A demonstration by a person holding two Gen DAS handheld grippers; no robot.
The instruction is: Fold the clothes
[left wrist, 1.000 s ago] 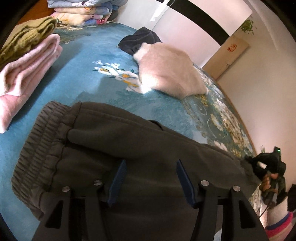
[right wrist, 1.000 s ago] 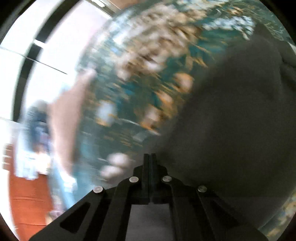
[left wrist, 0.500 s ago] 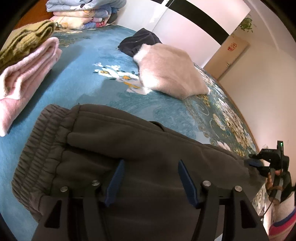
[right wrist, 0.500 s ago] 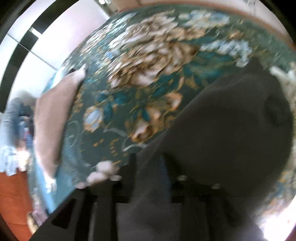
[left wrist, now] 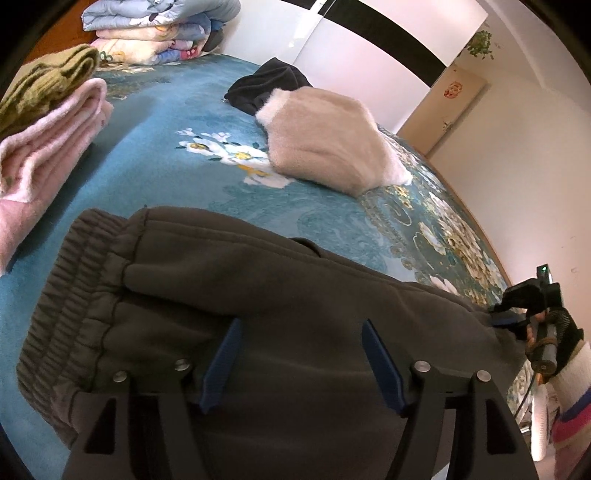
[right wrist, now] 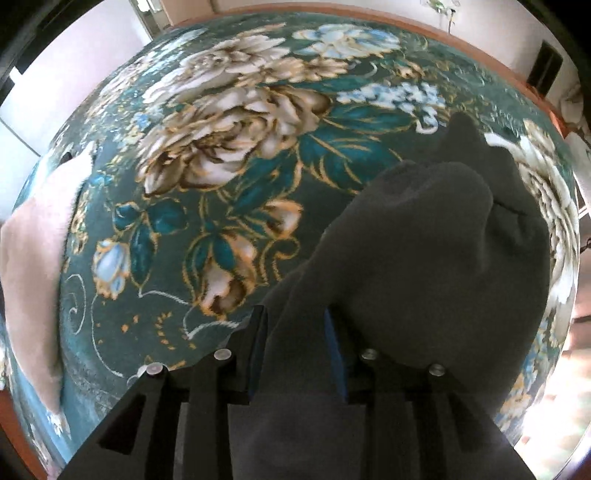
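Note:
Dark olive sweatpants [left wrist: 229, 295] lie across the teal floral bedspread [left wrist: 159, 147], elastic waistband at the left. My left gripper [left wrist: 301, 354] is open, its blue pads spread just above the pants near the waist, holding nothing. My right gripper [right wrist: 295, 343] has the leg end of the pants [right wrist: 424, 251] between its fingers and lifts the bunched cloth off the bed. The right gripper also shows in the left wrist view [left wrist: 517, 310] at the far right end of the pants.
A fluffy beige garment [left wrist: 325, 147] and a black garment [left wrist: 269, 85] lie further back. Folded pink [left wrist: 44, 147] and olive [left wrist: 48, 81] items are stacked at the left. Folded quilts [left wrist: 159, 29] sit at the back. A wall and door stand at the right.
The right gripper opened from shut and now has the pants' leg end between its fingers. The left gripper stayed open over the pants and hardly moved.

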